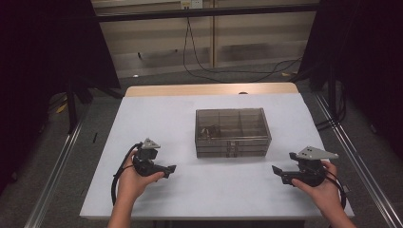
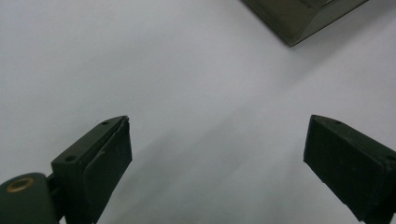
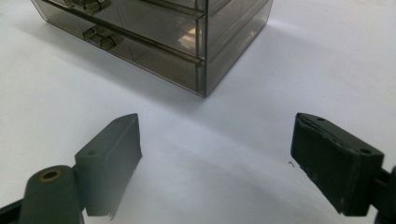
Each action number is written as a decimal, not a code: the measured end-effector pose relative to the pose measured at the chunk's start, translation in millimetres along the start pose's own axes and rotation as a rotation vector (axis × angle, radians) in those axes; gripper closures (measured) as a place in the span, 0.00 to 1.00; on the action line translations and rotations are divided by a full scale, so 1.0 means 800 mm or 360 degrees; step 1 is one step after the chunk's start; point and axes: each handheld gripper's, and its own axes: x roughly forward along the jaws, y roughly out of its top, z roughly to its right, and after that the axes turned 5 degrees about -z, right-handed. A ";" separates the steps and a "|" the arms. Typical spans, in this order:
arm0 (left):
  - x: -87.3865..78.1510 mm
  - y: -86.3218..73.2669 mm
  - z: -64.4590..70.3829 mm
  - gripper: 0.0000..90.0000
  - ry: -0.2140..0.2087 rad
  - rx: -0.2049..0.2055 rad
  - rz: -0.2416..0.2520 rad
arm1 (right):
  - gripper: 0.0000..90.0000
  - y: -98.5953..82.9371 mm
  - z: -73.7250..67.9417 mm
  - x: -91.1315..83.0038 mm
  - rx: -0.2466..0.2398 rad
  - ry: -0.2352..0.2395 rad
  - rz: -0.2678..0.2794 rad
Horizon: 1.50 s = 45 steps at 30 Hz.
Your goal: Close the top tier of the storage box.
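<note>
The smoked compartment box (image 1: 233, 131) is centred on the counter (image 1: 157, 114) between both wide-open grippers, the right gripper (image 1: 280, 172) judged marginally nearer than the left gripper (image 1: 170, 170).

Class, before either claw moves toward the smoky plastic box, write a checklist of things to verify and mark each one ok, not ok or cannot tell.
1. Left claw open and empty: ok, jaws wide apart.
2. Right claw open and empty: ok, jaws wide apart.
3. Box sits flat on the white sheet, mid-table: ok.
4. Path from each claw to the box free of clutter: ok.
5. Box lid and drawers shut: ok, as far as the high view and right gripper view show.
6. Front latches fastened: cannot tell.
</note>
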 end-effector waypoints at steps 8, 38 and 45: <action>-0.003 -0.007 -0.004 0.08 0.0012 0.0026 0.0013 | 0.17 -0.003 0.004 0.000 0.0004 0.0005 -0.0002; -0.011 -0.039 -0.026 0.06 0.0080 0.0019 0.0034 | 0.13 -0.013 0.019 0.000 0.0028 0.0014 -0.0012; -0.009 -0.038 -0.026 0.06 0.0080 0.0033 0.0019 | 0.13 -0.013 0.020 0.000 0.0032 0.0010 -0.0012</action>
